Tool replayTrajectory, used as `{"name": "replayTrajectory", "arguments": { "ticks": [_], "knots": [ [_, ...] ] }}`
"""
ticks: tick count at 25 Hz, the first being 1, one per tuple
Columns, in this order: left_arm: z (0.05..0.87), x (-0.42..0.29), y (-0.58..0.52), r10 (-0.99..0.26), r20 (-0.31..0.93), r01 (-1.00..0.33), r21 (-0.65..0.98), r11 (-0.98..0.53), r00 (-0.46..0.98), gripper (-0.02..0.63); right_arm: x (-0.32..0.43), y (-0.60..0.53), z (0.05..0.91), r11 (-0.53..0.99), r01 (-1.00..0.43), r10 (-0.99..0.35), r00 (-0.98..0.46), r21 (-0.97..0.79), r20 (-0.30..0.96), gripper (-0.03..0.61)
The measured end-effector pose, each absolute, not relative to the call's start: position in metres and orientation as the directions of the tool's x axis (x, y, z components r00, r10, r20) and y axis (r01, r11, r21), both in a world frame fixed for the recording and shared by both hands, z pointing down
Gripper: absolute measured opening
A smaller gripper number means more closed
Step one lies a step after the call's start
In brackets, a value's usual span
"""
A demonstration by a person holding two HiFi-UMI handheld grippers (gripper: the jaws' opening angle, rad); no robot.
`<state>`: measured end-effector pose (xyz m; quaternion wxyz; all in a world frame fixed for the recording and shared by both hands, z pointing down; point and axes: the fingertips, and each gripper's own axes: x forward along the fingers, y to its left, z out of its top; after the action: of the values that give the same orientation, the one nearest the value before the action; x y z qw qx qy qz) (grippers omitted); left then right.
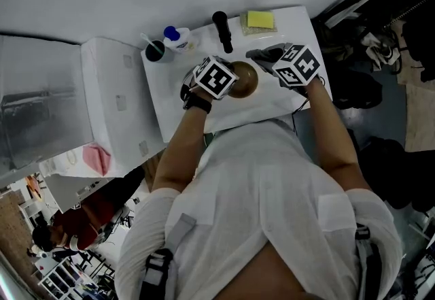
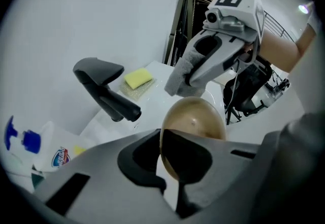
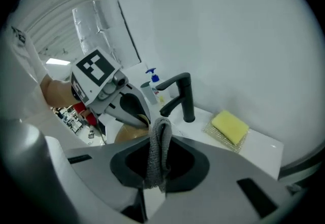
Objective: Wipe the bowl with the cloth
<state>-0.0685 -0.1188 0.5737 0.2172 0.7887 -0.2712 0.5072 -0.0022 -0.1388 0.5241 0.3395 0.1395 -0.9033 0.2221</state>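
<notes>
Bowl (image 1: 243, 79) is mid-counter, on the near side of the black faucet (image 1: 222, 30), with its rim pinched tight in the left gripper (image 2: 170, 164). Right gripper (image 3: 152, 169) is clamped on the grey cloth (image 3: 158, 147), just right of the bowl (contact unclear, looks apart). Both grasps are done; wiping looks not yet started.

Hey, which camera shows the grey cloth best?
The right gripper view: the cloth hangs folded between the right gripper's jaws, close up, weave visible. The left gripper view shows it smaller, bunched in those jaws beyond the bowl. The head view shows only a dark patch beside the marker cube.
</notes>
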Motion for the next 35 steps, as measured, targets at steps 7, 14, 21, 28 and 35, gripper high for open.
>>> {"name": "replayTrajectory", "arguments": {
  "ticks": [7,14,21,28,35],
  "knots": [
    [0.572,-0.061,-0.123,-0.220,0.917,-0.657,0.058,-0.751,0.332,0.017,-0.017,-0.117,0.526,0.845,-0.311,0.048,-0.766,-0.435,0.641,0.153],
    [0.565,-0.054,-0.133,-0.256,0.888,-0.712,0.106,-0.694,0.381,0.017,-0.026,-0.129,0.533,0.930,-0.334,-0.112,-0.654,-0.153,0.749,0.093],
    [0.568,-0.058,-0.131,-0.269,0.901,-0.725,0.070,-0.685,0.341,0.017,-0.030,-0.131,0.546,0.959,-0.282,-0.162,-0.515,0.012,0.842,0.069],
    [0.560,-0.069,-0.148,-0.401,0.841,-0.822,0.086,-0.562,0.363,0.025,-0.025,-0.140,0.544,0.885,-0.448,-0.187,-0.592,-0.128,0.784,0.069],
    [0.568,-0.052,-0.136,-0.435,0.800,-0.822,0.121,-0.557,0.413,0.064,-0.011,-0.141,0.549,0.901,-0.434,-0.222,-0.490,-0.015,0.843,0.046]
  ]
}}
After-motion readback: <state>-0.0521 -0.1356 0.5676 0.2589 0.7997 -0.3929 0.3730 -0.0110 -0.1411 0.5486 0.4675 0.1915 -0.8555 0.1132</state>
